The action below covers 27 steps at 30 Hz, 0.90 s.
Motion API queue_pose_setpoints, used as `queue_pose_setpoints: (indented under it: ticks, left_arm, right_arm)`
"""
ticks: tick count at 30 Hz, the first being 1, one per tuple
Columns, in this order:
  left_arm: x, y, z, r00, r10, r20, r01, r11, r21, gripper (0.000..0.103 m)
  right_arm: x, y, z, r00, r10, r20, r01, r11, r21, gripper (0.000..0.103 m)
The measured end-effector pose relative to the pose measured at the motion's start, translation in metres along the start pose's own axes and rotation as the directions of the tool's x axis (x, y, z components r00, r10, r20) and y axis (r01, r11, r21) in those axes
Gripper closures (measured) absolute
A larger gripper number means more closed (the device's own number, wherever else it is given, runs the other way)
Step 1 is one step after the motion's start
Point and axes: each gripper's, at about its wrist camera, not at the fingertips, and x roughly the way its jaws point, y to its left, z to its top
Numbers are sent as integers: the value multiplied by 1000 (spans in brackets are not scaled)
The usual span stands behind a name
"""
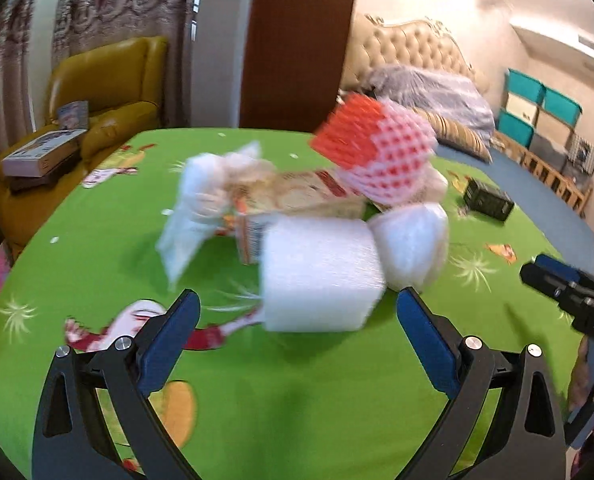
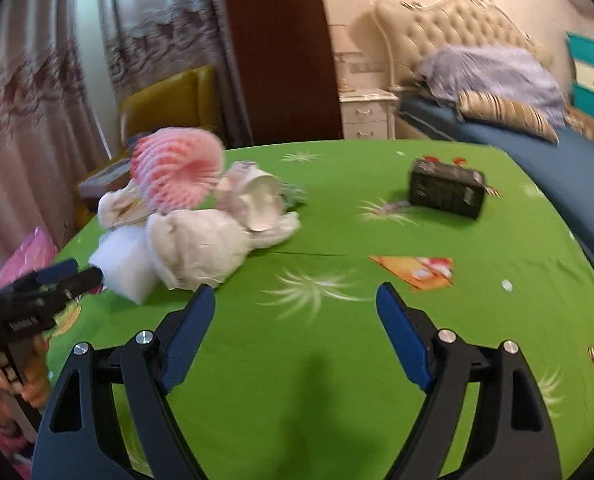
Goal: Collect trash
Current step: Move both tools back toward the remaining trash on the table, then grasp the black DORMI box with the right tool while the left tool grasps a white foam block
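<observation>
I'm eyeing the white foam block (image 1: 321,272): light, squashy, grab its flat sides. Left gripper (image 1: 297,312) and right gripper (image 2: 295,312) are both gaping wide, holding nothing.

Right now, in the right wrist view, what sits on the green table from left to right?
White foam block → crumpled white wrapping → black box, standing apart from the trash pile.

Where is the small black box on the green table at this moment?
The black box lies alone on the green tablecloth, right of the trash pile in the right wrist view, near the far edge by the bed.
</observation>
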Motion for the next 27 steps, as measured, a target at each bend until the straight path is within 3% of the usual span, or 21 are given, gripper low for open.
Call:
queue_pose_setpoints:
  ticks: [5,8,13,19,23,27]
  left_arm:
    - [2,-12,-1,999,45,-13,-44,997,66,10]
    - [9,-11,0,998,35,-47,-32,998,62,10]
    - [21,-8,-1,987,118,-110,-112,992,59,10]
    - [20,-8,-2,983,149,-106,-142,988,66,10]
    - [28,-4,-2,977,151,-150,-144,988,55,10]
    - [28,-5,-3,977,153,-149,-146,988,60,10]
  right_arm:
    - [3,-18,11,998,-55,-17,55,998,-26,23]
    - [14,-52,20,995,-92,-41,93,995,19,23]
    - [51,-109,44,980,-151,-129,161,984,72,23]
    - [101,-138,71,956,-200,-216,200,979,-21,23]
    - [122,-144,84,958,-147,-248,119,985,-125,15]
    - [141,-149,95,956,-90,-278,27,975,-222,13]
